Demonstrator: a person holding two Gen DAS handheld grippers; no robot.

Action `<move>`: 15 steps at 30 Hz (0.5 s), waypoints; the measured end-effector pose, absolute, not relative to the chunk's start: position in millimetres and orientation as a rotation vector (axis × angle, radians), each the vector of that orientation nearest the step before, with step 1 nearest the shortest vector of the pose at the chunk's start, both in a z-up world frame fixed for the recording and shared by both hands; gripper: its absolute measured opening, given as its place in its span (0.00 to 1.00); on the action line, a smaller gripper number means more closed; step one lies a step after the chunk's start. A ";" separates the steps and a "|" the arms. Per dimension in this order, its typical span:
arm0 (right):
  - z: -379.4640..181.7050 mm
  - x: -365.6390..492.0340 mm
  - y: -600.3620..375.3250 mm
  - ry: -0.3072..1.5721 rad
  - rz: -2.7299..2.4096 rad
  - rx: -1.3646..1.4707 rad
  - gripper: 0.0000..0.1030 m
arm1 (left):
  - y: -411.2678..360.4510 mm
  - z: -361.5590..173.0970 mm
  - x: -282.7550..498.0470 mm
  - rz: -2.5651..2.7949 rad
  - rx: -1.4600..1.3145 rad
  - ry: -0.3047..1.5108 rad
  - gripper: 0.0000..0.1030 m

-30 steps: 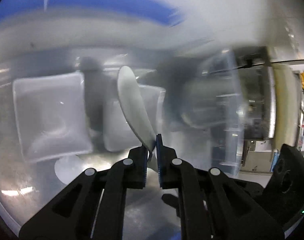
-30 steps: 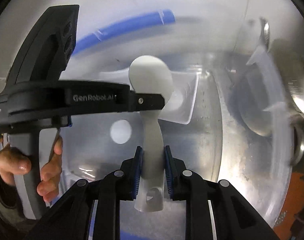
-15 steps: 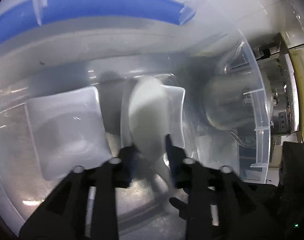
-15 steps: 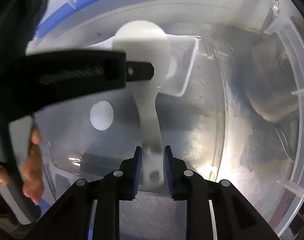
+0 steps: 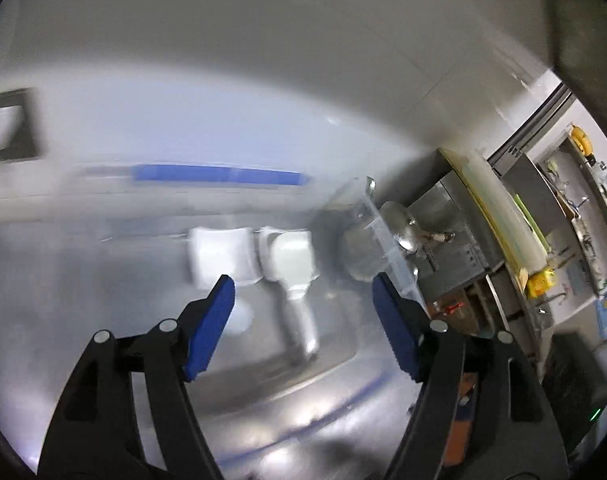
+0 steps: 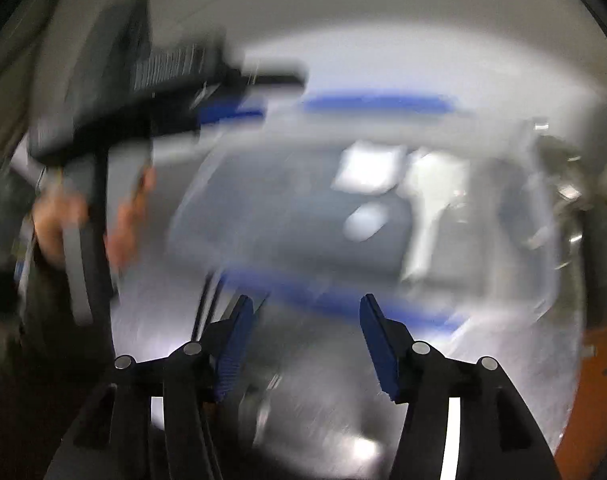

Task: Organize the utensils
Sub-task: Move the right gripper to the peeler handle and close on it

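Two wrist-camera views, both smeared by motion blur, look into a clear plastic storage bin with a blue rim point(image 5: 219, 174). On the bin floor lies a white plastic spoon point(image 5: 293, 276), its wide bowl resting against a small square translucent dish point(image 5: 219, 254), with its handle pointing back toward the camera. The left hand-held gripper point(image 5: 303, 292) hovers above the spoon with its blue-padded fingers spread wide and nothing between them. The right hand-held gripper point(image 6: 303, 320) is likewise spread wide and empty, positioned over the near blue rim; in its view the spoon point(image 6: 431, 208) appears only as a pale streak beside the dish point(image 6: 369, 168), and the left hand-held gripper's black body, held by the person's hand point(image 6: 59, 216), crosses the upper left. The spoon appears to be already placed, so the step in hand is probably withdrawal: lifting both tools straight up with fingers spread should avoid brushing the handle or nudging the dish. A shiny metal pot-like object point(image 5: 395, 220) sits just outside the bin's right wall. No brand name, label or other writing can be read in either view; everything is too blurred.
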State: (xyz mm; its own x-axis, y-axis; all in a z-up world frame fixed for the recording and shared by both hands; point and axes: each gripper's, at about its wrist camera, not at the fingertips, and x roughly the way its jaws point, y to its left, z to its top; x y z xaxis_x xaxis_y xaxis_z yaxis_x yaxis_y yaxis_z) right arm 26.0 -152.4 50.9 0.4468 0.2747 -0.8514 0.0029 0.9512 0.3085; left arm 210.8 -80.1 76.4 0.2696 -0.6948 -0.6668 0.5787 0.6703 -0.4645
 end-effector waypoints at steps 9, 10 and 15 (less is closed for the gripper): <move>-90.0 -7.0 -57.2 1.464 0.172 0.140 0.49 | 44.2 7.4 147.0 -0.619 -0.176 1.134 0.66; -96.9 -6.9 -53.8 1.484 0.177 0.164 0.49 | 56.4 -0.6 143.2 -0.607 -0.192 1.162 0.66; -115.4 0.1 -37.6 1.517 0.125 0.142 0.48 | 82.4 -42.8 126.5 -0.547 -0.238 1.274 0.66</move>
